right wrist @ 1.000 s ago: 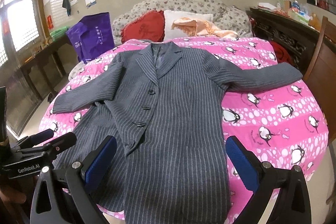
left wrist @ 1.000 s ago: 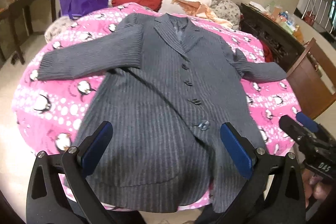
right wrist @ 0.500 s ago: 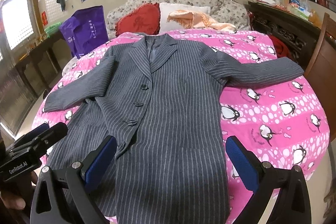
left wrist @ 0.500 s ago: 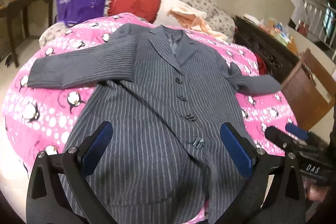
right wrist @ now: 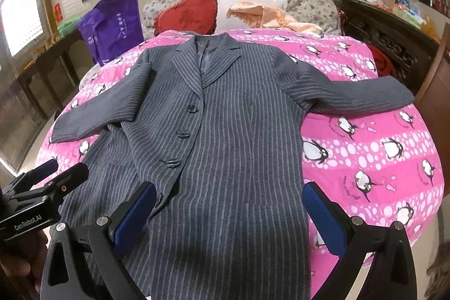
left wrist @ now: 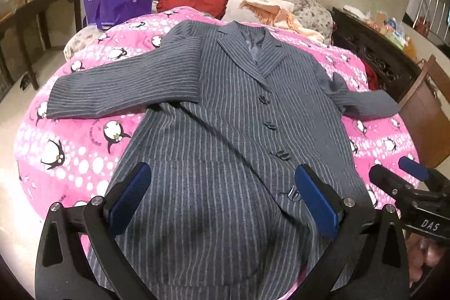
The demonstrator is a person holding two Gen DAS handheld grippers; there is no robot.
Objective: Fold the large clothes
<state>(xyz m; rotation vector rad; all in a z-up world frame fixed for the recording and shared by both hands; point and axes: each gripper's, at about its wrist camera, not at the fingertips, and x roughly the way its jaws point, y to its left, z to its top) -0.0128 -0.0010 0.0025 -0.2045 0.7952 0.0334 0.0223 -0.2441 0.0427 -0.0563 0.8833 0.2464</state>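
A long grey pinstriped coat (left wrist: 225, 114) lies flat and buttoned, front up, on a pink penguin-print bedspread (left wrist: 70, 148), both sleeves spread out sideways. It also shows in the right wrist view (right wrist: 233, 131). My left gripper (left wrist: 222, 187) is open and empty, hovering over the coat's lower left part. My right gripper (right wrist: 229, 204) is open and empty over the coat's lower right part. The right gripper's body (left wrist: 416, 201) shows at the right edge of the left wrist view; the left gripper's body (right wrist: 42, 193) shows at the left edge of the right wrist view.
At the bed's head lie a red heart cushion (right wrist: 187, 14), a white pillow with an orange cloth (right wrist: 261, 11) and a purple bag (right wrist: 112, 24). A dark wooden cabinet (right wrist: 393, 38) and a wooden chair (left wrist: 424, 108) stand on the right. A dark table (left wrist: 25, 18) stands on the left.
Both grippers have moved forward and lower over the coat's hem. The coat has not moved and both grippers stay open.
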